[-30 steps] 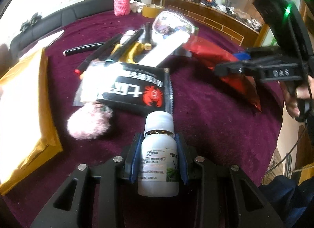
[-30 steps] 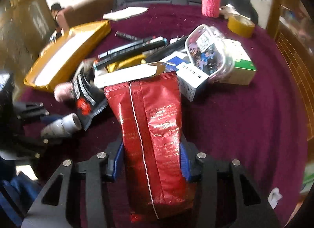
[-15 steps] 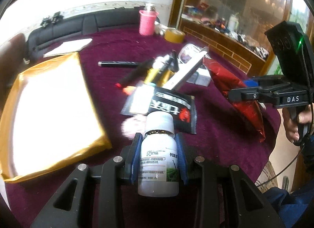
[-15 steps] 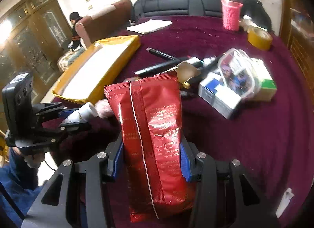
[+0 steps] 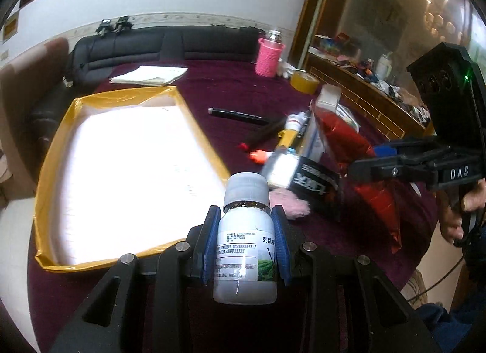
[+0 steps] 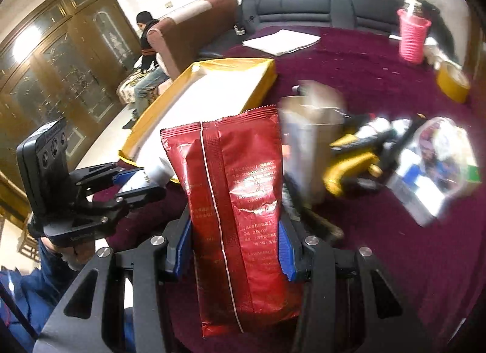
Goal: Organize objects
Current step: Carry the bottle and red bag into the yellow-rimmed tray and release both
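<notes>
My left gripper [image 5: 245, 225] is shut on a white bottle [image 5: 245, 249] with a white cap and a printed label, held above the table's near edge. My right gripper [image 6: 234, 237] is shut on a red foil packet [image 6: 234, 210], held upright above the table. The packet also shows in the left wrist view [image 5: 361, 164], to the right. The left gripper with the bottle shows in the right wrist view [image 6: 145, 179], at the left. A shallow yellow box [image 5: 54, 176] with a white inside lies ahead and left of the bottle.
A heap of loose things lies mid-table: a black packet [image 5: 316, 183], a pink fluffy ball [image 5: 288, 204], pens [image 5: 237, 116], a yellow tool [image 6: 352, 167], small boxes [image 6: 425, 189]. A pink cup [image 5: 268, 56], a tape roll [image 5: 303, 81] and papers [image 5: 148, 75] stand farther back.
Both grippers have risen and pulled back from the heap, each still holding its object. The left view has swung left, bringing the yellow box into full view.
</notes>
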Available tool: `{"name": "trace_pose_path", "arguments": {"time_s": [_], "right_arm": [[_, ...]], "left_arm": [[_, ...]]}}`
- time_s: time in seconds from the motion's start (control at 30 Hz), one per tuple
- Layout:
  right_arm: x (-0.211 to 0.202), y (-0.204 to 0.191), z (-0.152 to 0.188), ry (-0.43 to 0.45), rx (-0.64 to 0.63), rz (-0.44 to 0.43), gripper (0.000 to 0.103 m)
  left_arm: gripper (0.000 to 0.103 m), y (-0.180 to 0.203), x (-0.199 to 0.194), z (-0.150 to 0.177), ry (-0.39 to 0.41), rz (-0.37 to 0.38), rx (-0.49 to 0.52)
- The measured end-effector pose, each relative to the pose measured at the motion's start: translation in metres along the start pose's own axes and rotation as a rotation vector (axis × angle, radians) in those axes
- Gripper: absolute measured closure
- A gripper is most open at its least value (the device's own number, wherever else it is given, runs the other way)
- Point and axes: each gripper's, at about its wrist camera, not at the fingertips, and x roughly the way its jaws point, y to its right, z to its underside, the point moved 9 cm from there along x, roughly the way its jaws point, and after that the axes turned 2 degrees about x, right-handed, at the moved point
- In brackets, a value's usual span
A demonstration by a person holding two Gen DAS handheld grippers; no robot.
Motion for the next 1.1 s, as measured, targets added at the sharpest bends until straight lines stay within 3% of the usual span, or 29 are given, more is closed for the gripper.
{"name": "trace_pose_path", "arguments": {"time_s": [0.4, 0.7, 0.9, 1.1], "right_arm": [[0.041, -0.031, -0.033, -0.038, 0.004, -0.068, 0.058], [0.066, -0.042, -0.068, -0.053, 0.033, -0.08, 0.058], [0.099, -0.038, -0.1, -0.068, 0.085, -0.069, 0.058], [0.141, -0.039, -0.125, -0.105, 0.141, -0.063, 0.058]], "left_arm": [[0.073, -0.058, -0.004, -0.014, 0.008, -0.059, -0.071], [0.073, -0.107, 0.004, -0.041, -0.004, -0.076, -0.144], [0.073, -0.158, 0.024, -0.058, -0.055, -0.088, -0.26], [0.073, -0.198, 0.044, -0.071, -0.095, -0.147, -0.328]]}}
